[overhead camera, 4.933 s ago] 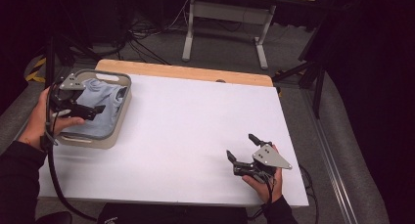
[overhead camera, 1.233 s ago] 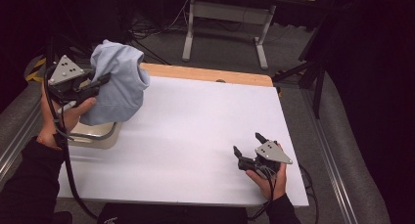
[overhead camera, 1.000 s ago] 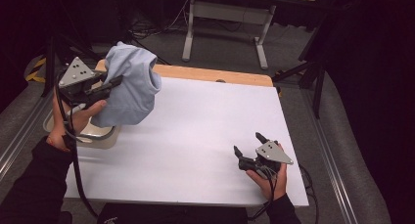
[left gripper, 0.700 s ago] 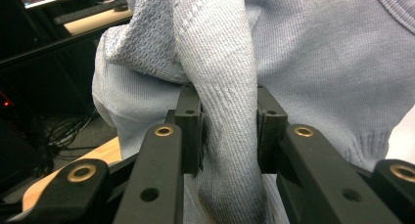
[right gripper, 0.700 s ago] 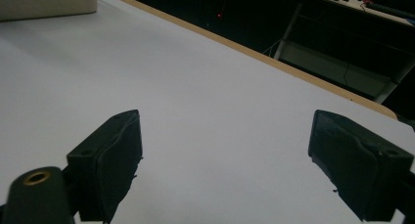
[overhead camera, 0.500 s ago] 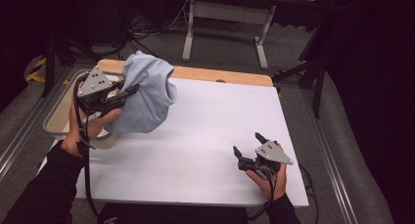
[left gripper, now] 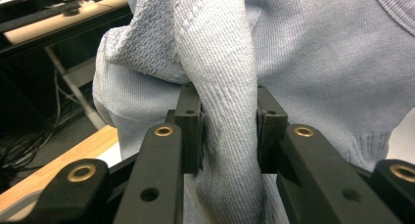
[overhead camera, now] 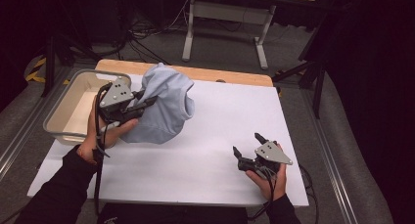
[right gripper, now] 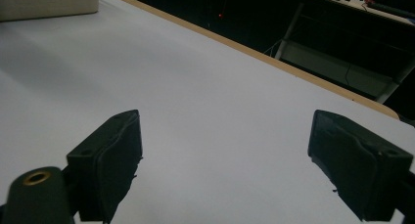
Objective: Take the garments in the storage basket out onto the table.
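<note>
On table (overhead camera: 205, 150), 1 sweater (overhead camera: 164, 104), 1 bin (overhead camera: 73, 106)

Your sweater (overhead camera: 164, 106), pale blue knit, hangs bunched above the table's left, its lower edge touching the surface.

A white-topped table (overhead camera: 205, 150) with a wooden far edge stands on grey carpet (overhead camera: 230, 48) in a dim room, a white-legged desk frame (overhead camera: 225, 18) beyond it, dark cables (overhead camera: 147, 43) trailing far left, black curtain (overhead camera: 377, 87) at right.
</note>
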`<state>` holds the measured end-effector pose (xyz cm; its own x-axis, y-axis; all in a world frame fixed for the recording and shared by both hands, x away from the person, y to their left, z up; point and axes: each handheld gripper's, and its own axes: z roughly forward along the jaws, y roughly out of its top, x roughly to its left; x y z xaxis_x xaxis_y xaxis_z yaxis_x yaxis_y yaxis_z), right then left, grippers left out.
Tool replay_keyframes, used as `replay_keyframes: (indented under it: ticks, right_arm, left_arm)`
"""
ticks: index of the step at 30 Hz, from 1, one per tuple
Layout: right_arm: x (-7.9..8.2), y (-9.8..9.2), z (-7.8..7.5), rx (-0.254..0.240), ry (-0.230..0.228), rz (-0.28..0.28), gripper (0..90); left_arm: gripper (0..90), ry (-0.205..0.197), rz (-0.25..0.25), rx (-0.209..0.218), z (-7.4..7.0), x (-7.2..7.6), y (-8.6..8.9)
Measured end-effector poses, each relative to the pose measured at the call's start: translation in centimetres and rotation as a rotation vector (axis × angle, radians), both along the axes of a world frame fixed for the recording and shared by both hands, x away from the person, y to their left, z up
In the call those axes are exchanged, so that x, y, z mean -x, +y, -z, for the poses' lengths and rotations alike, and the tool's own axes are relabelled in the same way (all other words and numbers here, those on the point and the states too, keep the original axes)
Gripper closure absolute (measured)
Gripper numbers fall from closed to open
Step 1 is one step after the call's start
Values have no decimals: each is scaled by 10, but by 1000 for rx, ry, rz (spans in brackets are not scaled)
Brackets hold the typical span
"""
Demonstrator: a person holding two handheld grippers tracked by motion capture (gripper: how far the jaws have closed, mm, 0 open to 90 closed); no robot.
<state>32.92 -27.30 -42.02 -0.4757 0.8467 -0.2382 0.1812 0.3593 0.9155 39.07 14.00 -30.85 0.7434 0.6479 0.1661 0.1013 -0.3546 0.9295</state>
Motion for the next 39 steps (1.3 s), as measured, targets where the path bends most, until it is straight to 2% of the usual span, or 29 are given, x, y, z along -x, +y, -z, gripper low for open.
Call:
replay_keyframes:
  ticks: [4, 9, 12, 16, 18, 30, 39]
  right_arm:
    - [1, 0, 0, 2, -3, 0, 132]
    - [1, 0, -1, -2, -10, -1, 135]
    - [1, 0, -1, 1, -3, -3, 135]
    - [1, 1, -1, 5, -4, -6, 135]
    - [1, 1, 0, 5, -2, -7, 135]
    - [0, 1, 1, 3, 7, -10, 135]
    - [-1, 2, 3, 2, 14, -20, 136]
  left_arm:
    - [709, 17, 28, -7, 7, 3, -13]
    - [708, 43, 51, -53, 23, 8, -32]
    - [707, 78, 66, -61, 33, 8, -43]
    - [707, 95, 73, -96, 43, 6, -55]
    - [707, 104, 76, -128, 49, 4, -63]
    - [698, 205, 100, -212, 76, -15, -93]
    - [675, 232, 106, -222, 86, -21, -102]
